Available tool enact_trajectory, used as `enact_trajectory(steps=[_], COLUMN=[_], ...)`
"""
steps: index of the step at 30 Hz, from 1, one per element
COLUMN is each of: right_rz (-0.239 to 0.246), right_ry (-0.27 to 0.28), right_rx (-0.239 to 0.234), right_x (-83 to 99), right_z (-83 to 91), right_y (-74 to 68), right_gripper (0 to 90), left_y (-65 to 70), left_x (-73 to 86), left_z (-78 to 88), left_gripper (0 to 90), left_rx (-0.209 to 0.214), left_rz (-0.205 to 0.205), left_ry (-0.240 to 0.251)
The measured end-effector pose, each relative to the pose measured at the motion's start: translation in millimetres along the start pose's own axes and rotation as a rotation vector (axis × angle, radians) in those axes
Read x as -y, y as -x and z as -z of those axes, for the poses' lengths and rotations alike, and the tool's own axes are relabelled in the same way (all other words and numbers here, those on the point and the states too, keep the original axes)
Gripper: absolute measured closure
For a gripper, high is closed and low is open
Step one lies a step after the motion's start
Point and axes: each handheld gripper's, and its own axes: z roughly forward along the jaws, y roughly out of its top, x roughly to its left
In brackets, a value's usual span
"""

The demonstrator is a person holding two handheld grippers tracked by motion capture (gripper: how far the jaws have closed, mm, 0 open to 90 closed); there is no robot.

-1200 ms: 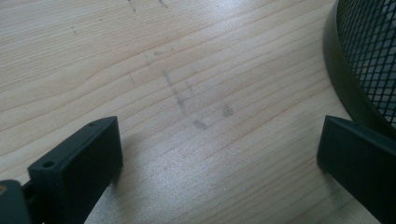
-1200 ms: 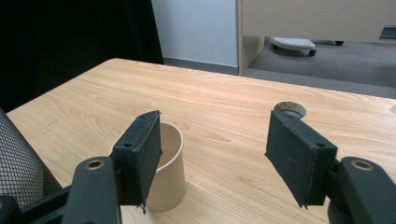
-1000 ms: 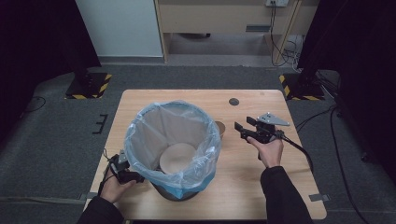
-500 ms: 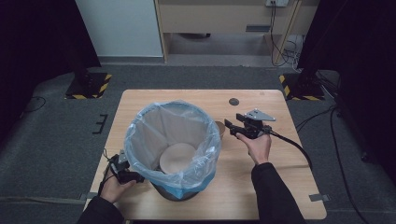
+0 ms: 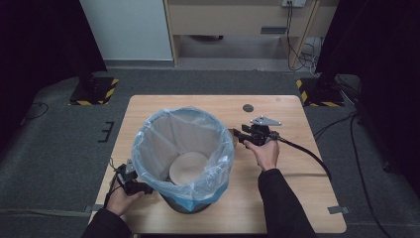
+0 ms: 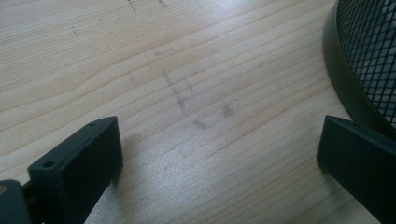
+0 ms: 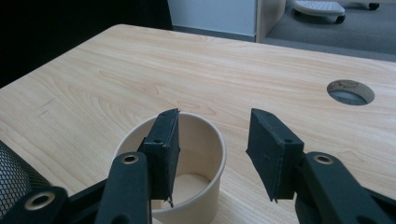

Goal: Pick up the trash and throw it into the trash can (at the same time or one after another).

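Moved my right gripper [image 7: 212,156] toward the bin, jaws closing astride round tan paper cup [image 7: 198,154] wall, not pinching, left gripper [image 6: 219,158] spread wide.

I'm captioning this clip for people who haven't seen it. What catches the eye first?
A black mesh bin lined with a pale blue bag stands in the middle of the wooden table. Beside it, the right gripper has one jaw inside a paper cup, its jaws just closing on the cup's wall. The left gripper rests open by the bin's base.
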Motion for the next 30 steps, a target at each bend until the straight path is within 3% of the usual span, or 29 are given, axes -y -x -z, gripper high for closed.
enact_trajectory(steps=[16,23,30], right_rz=[0.001,-0.004,-0.038], right_ry=[-0.028,-0.087,-0.123], right_rx=[-0.002,-0.007,0.0], right_x=[2.2,7.3,10.9], right_z=[-5.9,-14.0,-19.1], right_y=[0.5,-0.5,-2.7], right_gripper=[52.7,60.6,73.8], left_y=[0.1,0.1,0.1], left_x=[0.1,0.1,0.0], left_z=[0.0,0.0,0.0], left_gripper=[0.0,0.0,0.0], left_rx=[0.0,0.0,0.0], left_rz=[0.0,0.0,0.0], left_ry=[0.0,0.0,0.0])
